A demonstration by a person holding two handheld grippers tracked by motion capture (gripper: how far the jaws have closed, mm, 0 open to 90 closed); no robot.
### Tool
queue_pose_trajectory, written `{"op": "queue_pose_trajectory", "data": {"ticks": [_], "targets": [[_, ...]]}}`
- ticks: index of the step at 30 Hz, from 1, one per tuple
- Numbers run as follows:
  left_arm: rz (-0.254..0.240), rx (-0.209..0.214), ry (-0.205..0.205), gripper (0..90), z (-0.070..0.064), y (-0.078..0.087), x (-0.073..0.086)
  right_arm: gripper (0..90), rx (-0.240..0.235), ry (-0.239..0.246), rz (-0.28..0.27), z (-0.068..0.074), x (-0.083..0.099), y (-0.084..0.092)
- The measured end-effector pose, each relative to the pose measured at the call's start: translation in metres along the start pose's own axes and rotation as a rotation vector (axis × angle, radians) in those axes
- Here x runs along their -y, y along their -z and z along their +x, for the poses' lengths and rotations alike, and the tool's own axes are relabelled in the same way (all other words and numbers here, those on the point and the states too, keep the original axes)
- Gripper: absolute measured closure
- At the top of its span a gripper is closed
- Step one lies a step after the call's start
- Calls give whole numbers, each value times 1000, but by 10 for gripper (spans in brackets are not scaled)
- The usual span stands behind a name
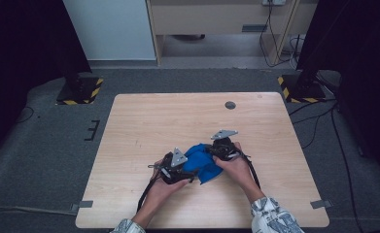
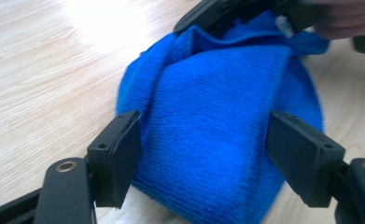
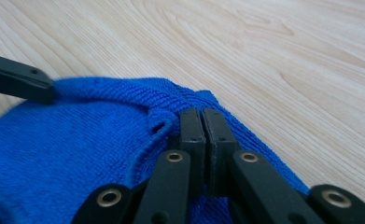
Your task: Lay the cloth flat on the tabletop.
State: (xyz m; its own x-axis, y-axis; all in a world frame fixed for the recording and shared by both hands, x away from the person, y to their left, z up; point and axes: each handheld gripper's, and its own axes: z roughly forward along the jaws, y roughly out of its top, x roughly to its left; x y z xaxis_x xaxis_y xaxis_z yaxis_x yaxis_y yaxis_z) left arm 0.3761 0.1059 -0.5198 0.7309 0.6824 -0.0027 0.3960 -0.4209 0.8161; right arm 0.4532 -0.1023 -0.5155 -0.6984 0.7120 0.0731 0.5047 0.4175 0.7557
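Observation:
A crumpled blue cloth (image 1: pixel 203 163) lies on the wooden table (image 1: pixel 148 121), near its front middle. My left gripper (image 1: pixel 191 172) comes at it from the left. In the left gripper view its jaws (image 2: pixel 206 125) stand apart with the blue cloth (image 2: pixel 217 116) bulging between them, and the pads do not squeeze it. From the right comes my right gripper (image 1: pixel 213 153). Its jaws (image 3: pixel 202 115) are pressed together on a bunched fold at the edge of the cloth (image 3: pixel 77 154). A jaw of the left gripper (image 3: pixel 17 80) touches the cloth's far edge in the right gripper view.
A dark round grommet (image 1: pixel 230 105) sits near the table's back edge. Bare wood spreads behind and to both sides of the cloth. On the floor, two stand bases with yellow-black stripes (image 1: pixel 79 91) (image 1: pixel 299 88) flank the table's far corners. Cables trail at the right (image 1: pixel 323 116).

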Motion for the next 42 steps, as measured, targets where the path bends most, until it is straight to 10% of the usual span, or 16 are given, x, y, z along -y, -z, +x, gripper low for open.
{"op": "queue_pose_trajectory", "data": {"ticks": [7, 14, 19, 25, 31, 42], "targets": [[18, -27, -29, 288, -3, -6, 0, 880, 6, 0, 25, -4, -1, -4], [47, -48, -32, 699, 6, -8, 2, 877, -4, 4, 37, -5, 0, -3], [-35, -44, 22, 832, 15, 14, -6, 875, 0, 11, 40, -6, 2, -3], [-75, -74, 78, 857, 33, 36, -3, 861, -9, 6, 38, -9, 4, -2], [-13, -128, 138, 848, 50, 31, 8, 811, -7, 5, 42, -8, 3, -1], [74, -121, 128, 759, 52, 16, 19, 636, -43, -56, -41, -17, -5, 15]]}}
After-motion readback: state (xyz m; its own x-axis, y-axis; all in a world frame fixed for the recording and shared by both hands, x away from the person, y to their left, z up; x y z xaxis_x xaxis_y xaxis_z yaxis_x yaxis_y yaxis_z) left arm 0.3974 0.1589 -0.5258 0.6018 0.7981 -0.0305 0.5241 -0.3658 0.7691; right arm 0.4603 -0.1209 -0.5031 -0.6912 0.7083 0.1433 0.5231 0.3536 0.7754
